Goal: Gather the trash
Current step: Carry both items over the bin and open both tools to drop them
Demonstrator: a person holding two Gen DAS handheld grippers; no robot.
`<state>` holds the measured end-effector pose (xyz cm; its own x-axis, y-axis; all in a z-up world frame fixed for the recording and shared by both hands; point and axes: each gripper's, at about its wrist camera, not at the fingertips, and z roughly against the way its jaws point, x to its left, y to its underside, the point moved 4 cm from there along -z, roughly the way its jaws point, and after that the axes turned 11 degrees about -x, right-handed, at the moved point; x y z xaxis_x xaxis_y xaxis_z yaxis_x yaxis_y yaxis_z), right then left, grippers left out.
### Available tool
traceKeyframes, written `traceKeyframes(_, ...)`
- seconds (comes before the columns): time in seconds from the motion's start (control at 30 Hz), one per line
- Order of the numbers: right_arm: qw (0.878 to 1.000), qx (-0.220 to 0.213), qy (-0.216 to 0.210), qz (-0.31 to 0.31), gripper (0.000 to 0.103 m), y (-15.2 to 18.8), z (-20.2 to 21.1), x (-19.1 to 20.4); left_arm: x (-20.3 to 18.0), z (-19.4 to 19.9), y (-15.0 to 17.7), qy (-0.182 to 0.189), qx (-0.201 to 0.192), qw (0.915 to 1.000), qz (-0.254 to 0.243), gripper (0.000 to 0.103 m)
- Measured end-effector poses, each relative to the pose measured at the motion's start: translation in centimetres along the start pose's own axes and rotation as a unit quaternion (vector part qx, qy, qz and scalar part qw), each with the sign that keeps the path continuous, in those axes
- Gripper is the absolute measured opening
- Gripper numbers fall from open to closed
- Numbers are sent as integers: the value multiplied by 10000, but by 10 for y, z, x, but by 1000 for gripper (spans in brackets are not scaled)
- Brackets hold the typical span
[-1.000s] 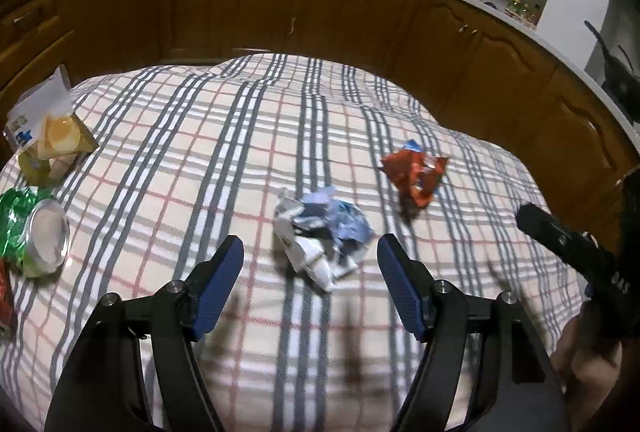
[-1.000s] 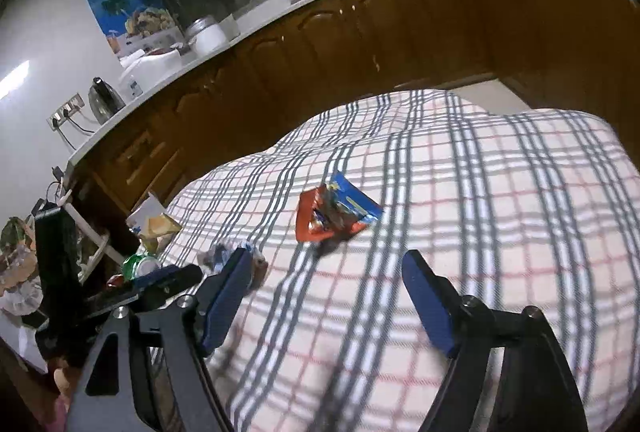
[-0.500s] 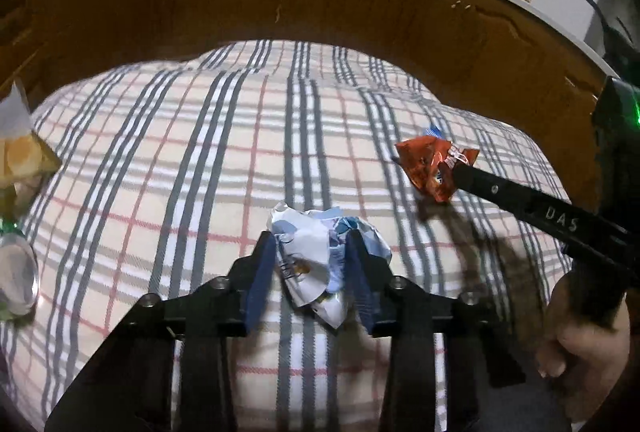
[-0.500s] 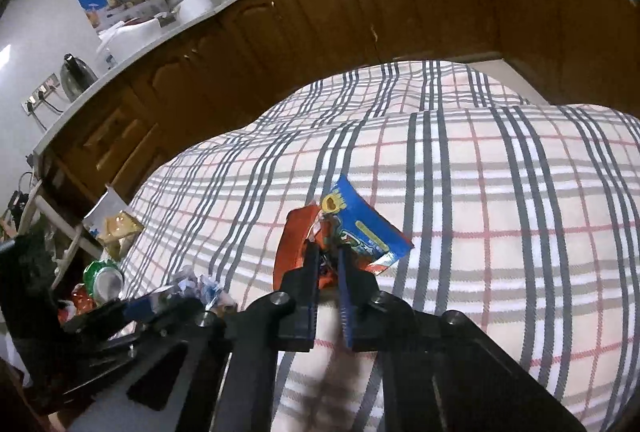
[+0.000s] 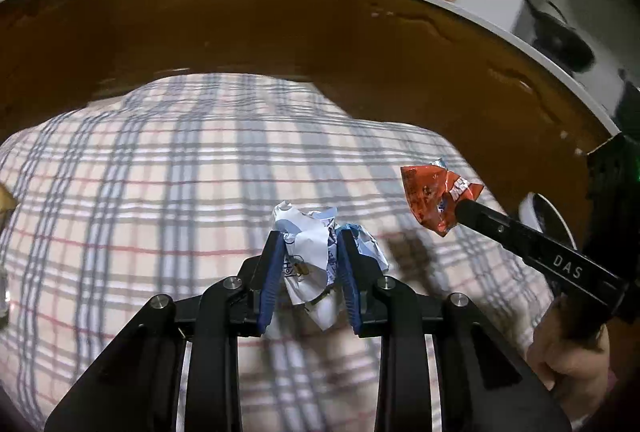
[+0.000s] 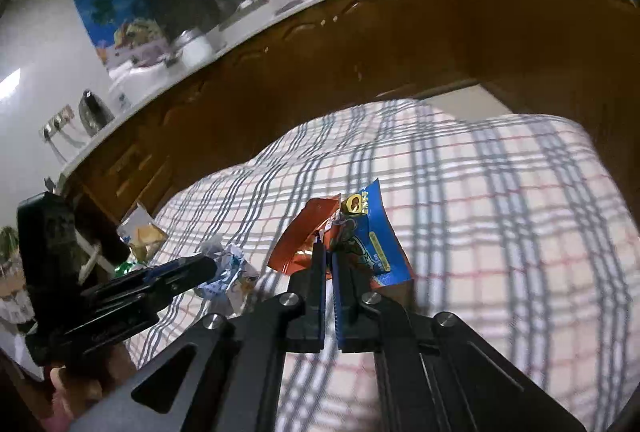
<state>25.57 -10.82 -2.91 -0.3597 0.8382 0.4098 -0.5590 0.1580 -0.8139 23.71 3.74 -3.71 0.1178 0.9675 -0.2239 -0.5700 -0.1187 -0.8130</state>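
Observation:
A crumpled white-and-blue paper ball (image 5: 308, 264) sits between the blue pads of my left gripper (image 5: 310, 232), whose jaws are closing and pressing on it. It hangs just above the checked tablecloth (image 5: 160, 171). My right gripper (image 6: 327, 248) is shut on an orange-and-blue snack wrapper (image 6: 372, 244), held clear of the cloth. In the left wrist view the wrapper (image 5: 428, 195) sticks out of the right gripper (image 5: 460, 207) at the right. In the right wrist view the left gripper (image 6: 200, 266) and paper ball (image 6: 228, 272) are at the lower left.
Dark wooden cabinets (image 5: 240, 23) under a pale counter curve behind the table. A yellowish packet (image 6: 142, 236) and something green (image 6: 128, 266) lie at the cloth's left edge. A person's hand (image 5: 568, 356) holds the right gripper. A kettle (image 6: 94, 111) stands on the counter.
Both grippers went from wide open to closed: the left around the paper ball, the right on the snack wrapper. Both pieces have since come up off the cloth.

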Motion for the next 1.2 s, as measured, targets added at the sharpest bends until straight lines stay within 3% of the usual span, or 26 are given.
traceKeyframes(0.6,9909,-682,1013,-563,3,13,135,-93,-146,-14,14,1179,240,9908,-627,26)
traceKeyframes(1.2,9752,-1116,1660,-950,3,14,205,-160,-239,-27,19,1720,315,9787,-1079,26)
